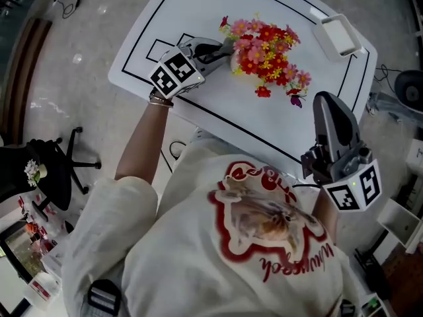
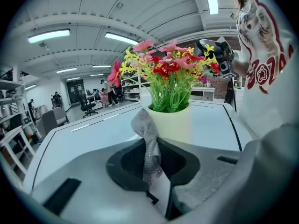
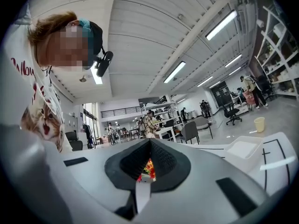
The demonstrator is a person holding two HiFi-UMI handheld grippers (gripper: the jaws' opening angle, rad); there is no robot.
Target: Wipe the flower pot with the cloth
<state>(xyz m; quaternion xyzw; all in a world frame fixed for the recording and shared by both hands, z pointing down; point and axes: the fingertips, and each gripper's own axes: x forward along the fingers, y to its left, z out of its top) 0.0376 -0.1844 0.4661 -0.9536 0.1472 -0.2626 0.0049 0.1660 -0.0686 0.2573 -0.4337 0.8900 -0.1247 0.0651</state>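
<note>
The flower pot (image 2: pixel 176 123) is cream and holds red, pink and yellow artificial flowers (image 1: pixel 266 55). In the head view the blooms hide most of the pot. It stands mid-table on the white table (image 1: pixel 228 114). My left gripper (image 1: pixel 220 49) lies just left of the pot, shut on a grey mesh cloth (image 2: pixel 146 134). The cloth's upper end rests against the pot's left side. My right gripper (image 1: pixel 324 102) hovers off the table's near right edge, apart from the pot. Its jaws are shut and empty, and a sliver of the flowers (image 3: pixel 148 168) shows in the gap behind their tips.
A white rectangular tray (image 1: pixel 338 34) sits at the table's far right corner, also in the right gripper view as the tray (image 3: pixel 243 150). Black lines mark the tabletop. A black office chair (image 1: pixel 56 170) stands on the floor to the left.
</note>
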